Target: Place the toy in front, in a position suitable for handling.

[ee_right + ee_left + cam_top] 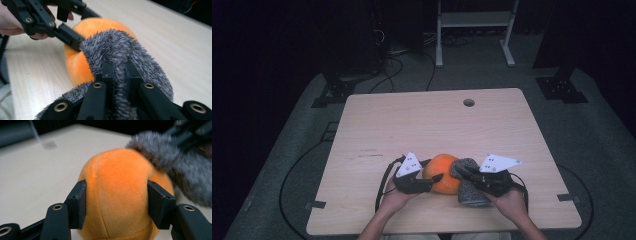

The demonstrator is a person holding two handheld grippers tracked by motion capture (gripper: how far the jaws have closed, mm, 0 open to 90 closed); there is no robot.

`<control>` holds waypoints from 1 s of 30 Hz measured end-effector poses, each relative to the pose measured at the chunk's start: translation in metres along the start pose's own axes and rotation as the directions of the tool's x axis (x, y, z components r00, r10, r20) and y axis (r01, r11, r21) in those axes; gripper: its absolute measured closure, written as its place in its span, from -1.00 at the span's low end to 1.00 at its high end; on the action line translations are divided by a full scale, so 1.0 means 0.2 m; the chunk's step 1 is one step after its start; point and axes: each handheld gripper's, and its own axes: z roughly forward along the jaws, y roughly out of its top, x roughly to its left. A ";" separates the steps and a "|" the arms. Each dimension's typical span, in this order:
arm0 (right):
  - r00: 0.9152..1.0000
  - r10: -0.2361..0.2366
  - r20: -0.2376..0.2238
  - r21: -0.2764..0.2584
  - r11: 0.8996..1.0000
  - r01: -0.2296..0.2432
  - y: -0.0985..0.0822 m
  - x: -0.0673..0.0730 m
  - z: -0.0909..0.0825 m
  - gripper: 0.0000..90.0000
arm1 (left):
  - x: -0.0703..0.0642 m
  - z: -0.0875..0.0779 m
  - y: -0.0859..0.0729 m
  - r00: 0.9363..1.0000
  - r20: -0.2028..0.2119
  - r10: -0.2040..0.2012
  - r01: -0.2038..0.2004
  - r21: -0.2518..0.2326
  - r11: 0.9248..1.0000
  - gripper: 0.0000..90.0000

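Observation:
An orange plush ball (443,172) rests on the wooden table (422,120) near its front edge. My left gripper (434,170) comes at it from the left. In the left gripper view the two pads press into the sides of the orange ball (117,195), so that gripper (116,202) is shut on it. A grey fuzzy cloth (469,187) lies against the ball's right side. My right gripper (119,72) is shut on a fold of the grey cloth (117,47), which drapes partly over the orange ball (77,65). The left gripper (72,27) also appears beyond it.
A round cable hole (469,102) sits near the table's far edge. Past the table stand the legs of a white frame (474,30), with dark stands and cables on the grey floor. The person's hands enter at the front edge.

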 end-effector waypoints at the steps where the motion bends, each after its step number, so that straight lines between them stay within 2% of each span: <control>1: 1.000 -0.005 0.005 -0.004 1.000 0.005 0.00 0.00 0.00 0.80 | 0.00 0.01 0.00 1.000 -0.006 0.003 -0.003 0.019 1.000 -0.15; 2: 1.000 0.002 -0.007 0.002 1.000 -0.002 0.00 0.00 0.01 0.80 | 0.00 0.02 -0.01 1.000 0.023 -0.008 0.007 0.050 0.999 -0.23; 4: 1.000 0.000 -0.016 0.034 0.999 0.001 -0.02 -0.01 0.04 0.80 | 0.02 0.02 -0.01 0.997 0.076 -0.029 0.024 0.060 0.998 -0.46; 5: 0.999 0.002 -0.033 0.045 0.999 0.000 -0.03 -0.01 0.06 0.80 | 0.03 0.02 -0.01 0.996 0.080 -0.050 0.045 0.060 0.997 -0.58; 7: 0.999 0.007 -0.045 0.036 0.999 -0.005 -0.03 0.00 0.07 0.80 | 0.05 0.01 -0.01 0.994 0.058 -0.094 0.090 0.056 0.994 -0.67; 8: 0.999 -0.001 -0.047 0.026 1.000 0.002 -0.02 0.01 0.07 0.80 | 0.06 0.02 -0.02 0.995 0.048 -0.089 0.085 0.071 0.994 -0.60; 10: 0.999 -0.016 -0.041 0.024 1.000 0.017 -0.02 0.02 0.07 0.79 | 0.07 0.01 -0.04 0.994 0.053 -0.092 0.087 0.082 0.993 -0.48; 12: 0.999 0.014 -0.048 0.025 1.000 -0.013 -0.04 0.00 0.08 0.80 | 0.08 0.01 -0.05 0.995 0.030 -0.093 0.088 0.130 0.988 -0.36; 13: 0.999 0.027 -0.036 0.036 0.999 -0.026 -0.05 -0.02 0.08 0.80 | 0.09 0.01 -0.06 0.994 0.026 -0.107 0.102 0.137 0.985 -0.34; 15: 0.998 0.057 -0.006 0.059 0.997 -0.057 -0.08 -0.06 0.08 0.80 | 0.10 0.00 -0.08 0.991 0.039 -0.128 0.122 0.128 0.984 -0.34; 17: 0.995 0.095 -0.017 0.056 0.994 -0.094 -0.09 -0.08 0.08 0.80 | 0.10 0.00 -0.09 0.992 0.044 -0.116 0.109 0.134 0.985 -0.33; 19: 0.998 0.064 -0.010 0.041 0.997 -0.064 -0.07 -0.04 0.08 0.79 | 0.10 0.00 -0.09 0.992 0.037 -0.119 0.113 0.131 0.985 -0.32; 22: 0.999 0.046 -0.025 0.035 0.998 -0.045 -0.06 -0.03 0.09 0.79 | 0.10 -0.01 -0.09 0.993 0.039 -0.112 0.105 0.140 0.985 -0.32; 24: 0.998 0.063 -0.023 0.052 0.997 -0.062 -0.08 -0.06 0.09 0.79 | 0.11 -0.01 -0.10 0.992 0.046 -0.118 0.111 0.133 0.985 -0.32; 26: 0.996 0.089 0.002 0.070 0.994 -0.089 -0.10 -0.08 0.08 0.80 | 0.11 -0.01 -0.11 0.992 0.051 -0.116 0.108 0.134 0.985 -0.32; 28: 0.993 0.113 -0.032 0.020 0.993 -0.113 -0.08 -0.07 0.05 0.80 | 0.10 -0.01 -0.10 0.995 0.057 -0.087 0.079 0.135 0.988 -0.30; 30: 0.995 0.089 -0.037 -0.003 0.996 -0.090 -0.04 -0.05 0.05 0.79 | 0.08 -0.01 -0.10 0.996 0.056 -0.071 0.063 0.134 0.989 -0.30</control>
